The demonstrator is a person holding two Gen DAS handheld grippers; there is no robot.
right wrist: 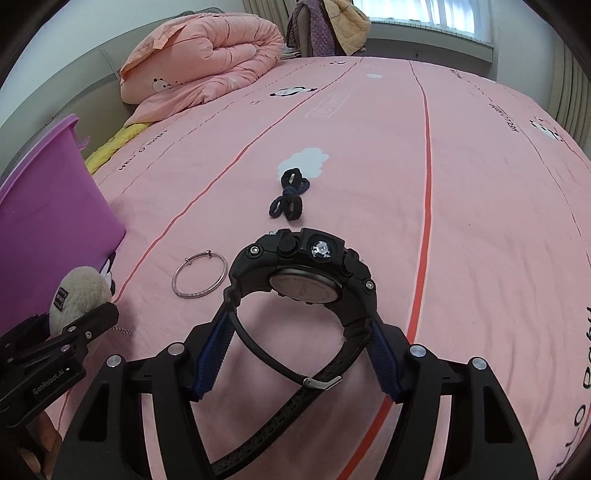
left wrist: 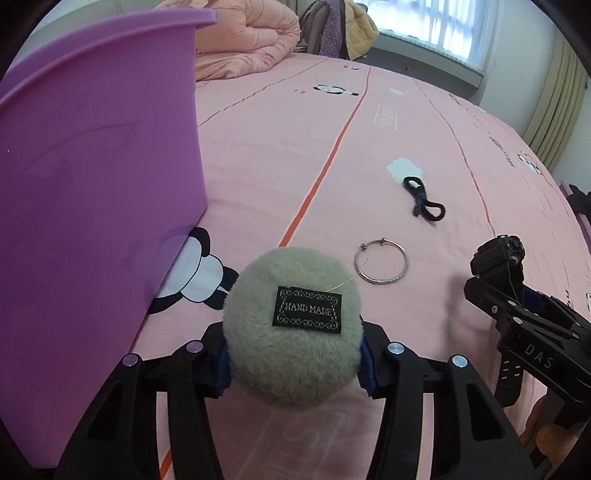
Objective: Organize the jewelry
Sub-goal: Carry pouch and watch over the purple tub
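Note:
My left gripper (left wrist: 293, 363) is shut on a fuzzy beige pom-pom (left wrist: 291, 325) with a black "HAND MADE" label, held above the pink bed beside the purple bin (left wrist: 92, 206). My right gripper (right wrist: 301, 356) is shut on a black wristwatch (right wrist: 303, 277), its strap hanging down between the fingers. On the sheet lie a silver bangle (left wrist: 381, 265) (right wrist: 199, 275) and knotted black hair ties (left wrist: 423, 199) (right wrist: 290, 194). The right gripper (left wrist: 517, 314) with the watch shows at the right of the left wrist view. The left gripper (right wrist: 92, 321) with the pom-pom (right wrist: 79, 291) shows at the left of the right wrist view.
The tall purple bin (right wrist: 48, 221) stands on the bed's left side. A rolled pink quilt (right wrist: 199, 62) lies at the head of the bed. A chair with clothes (right wrist: 328, 26) stands by the window beyond the far edge.

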